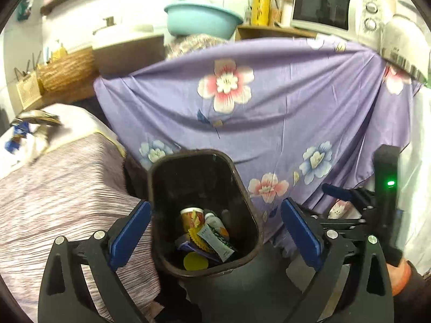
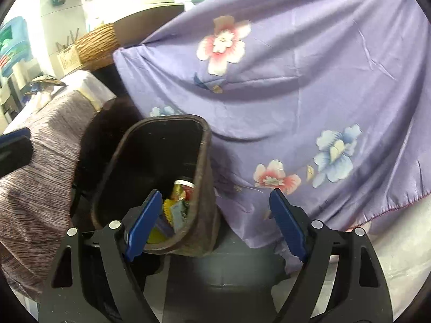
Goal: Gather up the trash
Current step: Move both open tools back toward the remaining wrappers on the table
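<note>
Purple floral cloth (image 1: 269, 102) hangs behind the dark bin (image 1: 161, 188) on the floor, trash in it — cup (image 1: 191, 216), tube (image 1: 219, 242), yellow lid (image 1: 195, 261) — and my left gripper (image 1: 215, 231) and right gripper (image 2: 215, 226) hang over it, spread wide, empty.

No readable text anywhere; microwave (image 1: 330, 9) lettering and packet print too blurred.

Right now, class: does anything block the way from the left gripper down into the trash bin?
Nothing visible does. The left gripper hangs open and empty above the trash bin, whose mouth is uncovered, with a paper cup and wrappers already lying inside.
</note>
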The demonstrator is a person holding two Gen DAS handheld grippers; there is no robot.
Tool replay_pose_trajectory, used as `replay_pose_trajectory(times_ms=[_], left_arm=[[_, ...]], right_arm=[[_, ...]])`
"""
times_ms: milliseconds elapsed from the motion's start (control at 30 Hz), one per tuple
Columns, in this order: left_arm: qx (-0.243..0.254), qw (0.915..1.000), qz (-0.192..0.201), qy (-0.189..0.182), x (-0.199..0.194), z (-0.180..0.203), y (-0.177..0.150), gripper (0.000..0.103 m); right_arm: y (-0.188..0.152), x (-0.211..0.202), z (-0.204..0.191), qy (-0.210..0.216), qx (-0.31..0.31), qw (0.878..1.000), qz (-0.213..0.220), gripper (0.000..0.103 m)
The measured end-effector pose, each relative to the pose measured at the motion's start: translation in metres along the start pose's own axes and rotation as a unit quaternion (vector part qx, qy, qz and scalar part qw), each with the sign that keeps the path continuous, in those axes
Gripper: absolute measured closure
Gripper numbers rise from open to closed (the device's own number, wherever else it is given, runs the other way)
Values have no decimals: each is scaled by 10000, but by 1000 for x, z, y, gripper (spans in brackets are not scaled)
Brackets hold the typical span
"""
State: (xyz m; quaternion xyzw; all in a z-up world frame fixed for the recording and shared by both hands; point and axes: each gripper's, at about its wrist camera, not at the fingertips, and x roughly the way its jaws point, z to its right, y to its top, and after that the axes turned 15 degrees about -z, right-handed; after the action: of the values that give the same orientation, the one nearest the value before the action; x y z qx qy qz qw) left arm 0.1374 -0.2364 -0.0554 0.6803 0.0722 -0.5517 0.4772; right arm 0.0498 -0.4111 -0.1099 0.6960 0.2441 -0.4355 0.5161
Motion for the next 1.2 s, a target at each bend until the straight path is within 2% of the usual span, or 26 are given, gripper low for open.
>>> replay_pose_trajectory(times_ms=[233, 400, 700, 933, 1033, 1200], left_arm=[[-86, 9992, 257, 297, -45, -19, -13, 6], [-359, 9976, 323, 504, -73, -47, -27, 6], [-551, 9888, 239, 1366, -100, -108, -48, 6], [-954, 9794, 161, 1771, -119, -163, -64, 6], [-1128, 9768, 137, 1816, -127, -182, -71, 6], [-1364, 9715, 123, 1937, -136, -208, -79, 6]], right_arm=[[12, -10, -42, 392, -417, 9983, 127, 22], [24, -19, -87, 658, -937, 9929, 319, 22], [55, -39, -170, 1187, -1869, 9731, 643, 22], [78, -46, -235, 1236, -2700, 9502, 951, 22], [91, -42, -268, 1102, -3110, 9379, 1072, 24], [117, -32, -307, 899, -3467, 9268, 1129, 27]])
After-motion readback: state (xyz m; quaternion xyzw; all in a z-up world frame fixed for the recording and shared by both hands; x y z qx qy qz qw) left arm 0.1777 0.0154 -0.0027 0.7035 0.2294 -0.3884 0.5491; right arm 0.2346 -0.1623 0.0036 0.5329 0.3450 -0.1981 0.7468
